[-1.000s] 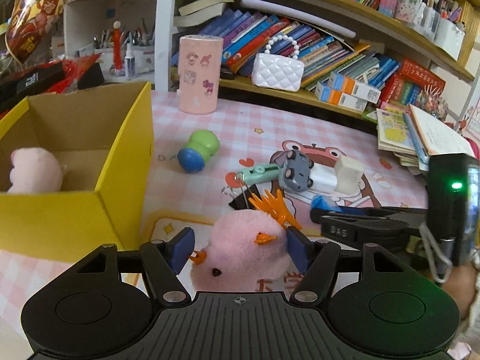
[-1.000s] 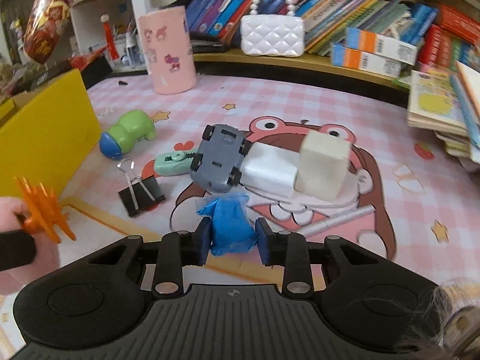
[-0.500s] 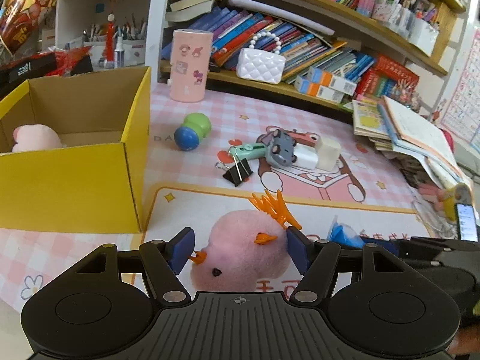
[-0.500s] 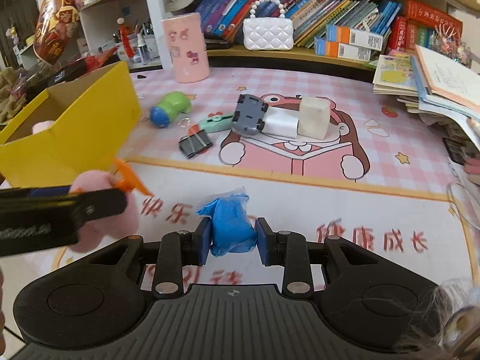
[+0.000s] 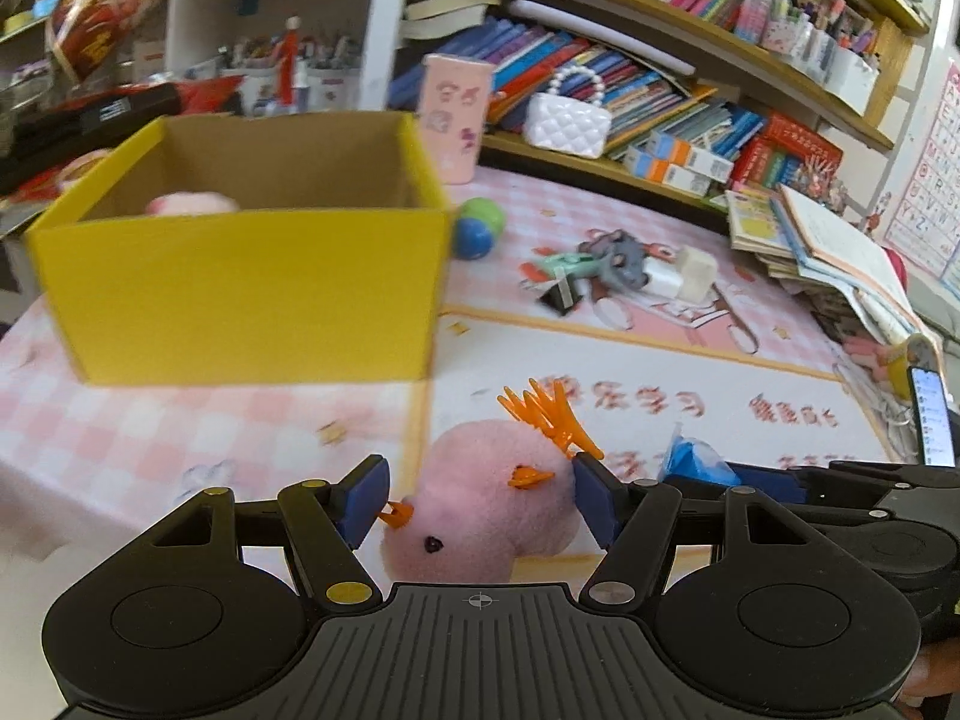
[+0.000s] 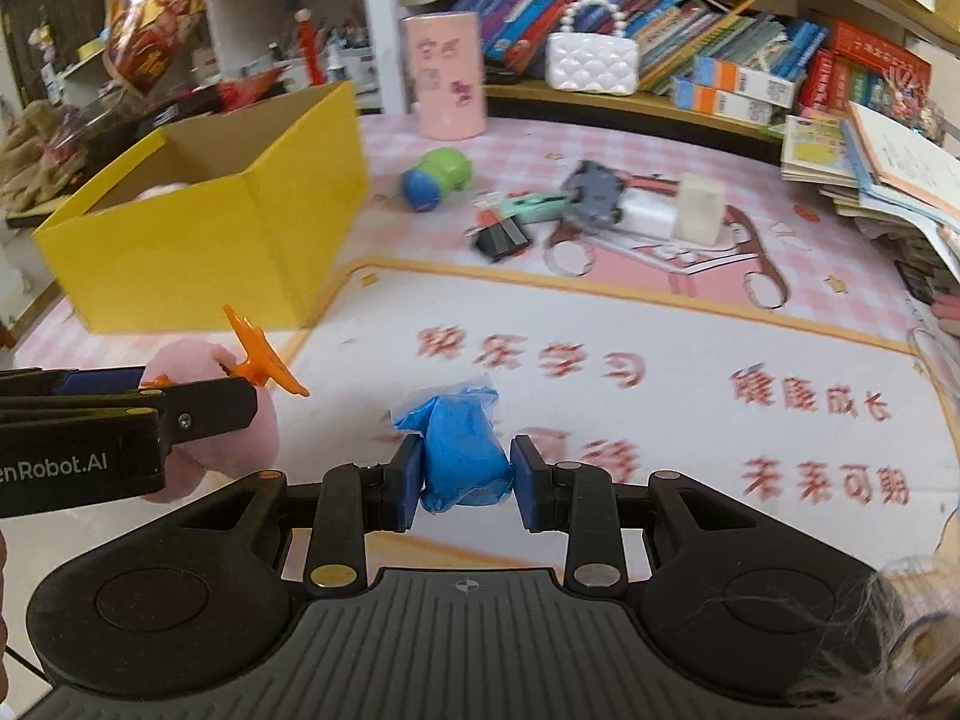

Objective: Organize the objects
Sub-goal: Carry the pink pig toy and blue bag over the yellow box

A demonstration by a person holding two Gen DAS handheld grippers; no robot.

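My left gripper (image 5: 477, 501) is shut on a pink plush chick (image 5: 480, 504) with an orange crest and beak, held above the mat in front of the yellow cardboard box (image 5: 240, 294). Another pink plush (image 5: 189, 203) lies inside that box. My right gripper (image 6: 465, 483) is shut on a blue wrapped lump (image 6: 459, 450), just right of the left gripper (image 6: 210, 405), whose chick (image 6: 198, 360) pokes out beside it. The box (image 6: 198, 240) stands at the left of the right wrist view.
On the pink mat lie a green-and-blue toy (image 6: 435, 174), a binder clip (image 6: 501, 237), a mint stapler-like tool (image 6: 531, 207), a grey toy car (image 6: 591, 192) and white blocks (image 6: 696, 213). A pink canister (image 6: 444, 75) and bookshelves stand behind. Stacked books (image 5: 828, 264) lie right.
Both grippers have pulled back from the toy pile toward the near side of the mat and shifted left, so the yellow box now lies almost straight ahead. Both grips are unchanged.
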